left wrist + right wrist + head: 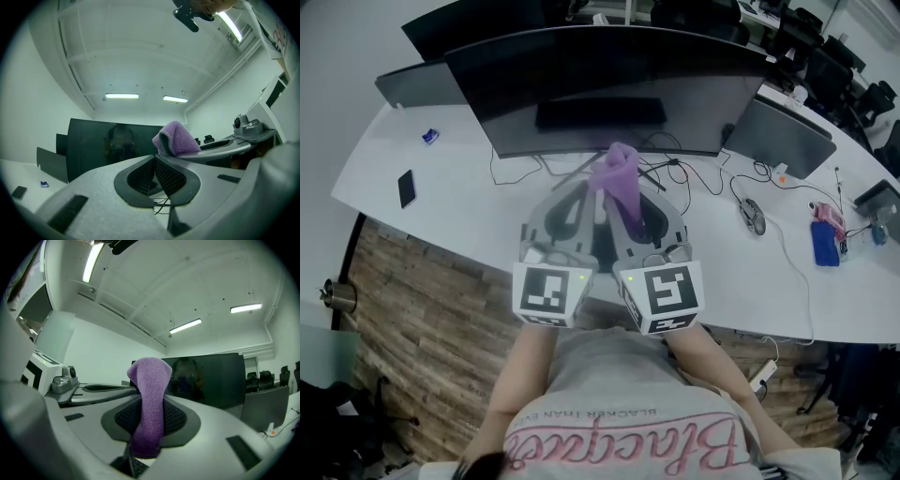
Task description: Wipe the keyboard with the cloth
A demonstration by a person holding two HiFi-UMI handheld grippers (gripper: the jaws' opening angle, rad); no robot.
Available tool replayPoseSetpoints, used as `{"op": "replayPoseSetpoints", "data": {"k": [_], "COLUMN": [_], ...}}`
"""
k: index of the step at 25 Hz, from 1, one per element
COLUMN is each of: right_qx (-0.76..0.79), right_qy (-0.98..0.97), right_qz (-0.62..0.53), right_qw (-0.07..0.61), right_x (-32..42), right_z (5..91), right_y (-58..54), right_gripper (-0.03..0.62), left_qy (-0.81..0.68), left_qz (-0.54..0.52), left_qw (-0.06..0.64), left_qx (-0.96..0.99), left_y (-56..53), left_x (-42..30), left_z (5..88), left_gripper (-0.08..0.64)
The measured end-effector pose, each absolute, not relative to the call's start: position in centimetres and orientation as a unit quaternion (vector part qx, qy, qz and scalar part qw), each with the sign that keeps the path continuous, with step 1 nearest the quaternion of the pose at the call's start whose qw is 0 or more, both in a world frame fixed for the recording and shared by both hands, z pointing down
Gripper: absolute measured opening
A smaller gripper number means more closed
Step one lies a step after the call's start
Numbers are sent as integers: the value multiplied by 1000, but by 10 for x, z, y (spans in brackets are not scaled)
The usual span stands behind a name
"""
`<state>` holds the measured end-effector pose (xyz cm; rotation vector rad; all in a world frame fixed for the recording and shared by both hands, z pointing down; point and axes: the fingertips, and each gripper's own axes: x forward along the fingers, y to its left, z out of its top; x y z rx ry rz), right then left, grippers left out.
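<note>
I hold both grippers side by side above the white desk (441, 216), pointing at the monitor. My right gripper (635, 208) is shut on a purple cloth (620, 180). The cloth (150, 404) rises between the black pads and droops over them, and it also shows as a purple fold (176, 138) in the left gripper view. My left gripper (579, 199) is shut with nothing in it, its pads (146, 174) pressed together. Only a sliver of the dark keyboard (136, 468) shows under the right gripper; the rest is hidden below both grippers.
A wide curved monitor (609, 84) stands behind the grippers. Black cables (675, 173) trail from it. A phone (407, 187) lies at the left. At the right are a grey laptop (789, 136), a mouse (754, 216) and a blue object (825, 244).
</note>
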<state>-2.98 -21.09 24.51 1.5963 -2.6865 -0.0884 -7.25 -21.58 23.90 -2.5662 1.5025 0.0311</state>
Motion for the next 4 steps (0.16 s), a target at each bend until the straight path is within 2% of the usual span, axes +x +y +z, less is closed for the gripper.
{"op": "replayPoseSetpoints", "data": {"k": [4], "right_qx": [512], "right_qy": [-858], "right_qz": [-28], "right_qw": [7], "right_x": [-28], "right_z": [246], "right_y": [-213], "right_gripper": [92], "left_qy": [503], "left_qz": [11], "left_qw": [84], "left_qx": [-860], "left_y": [-219], "left_x": [-72], "left_z": [239], "left_gripper": [8]}}
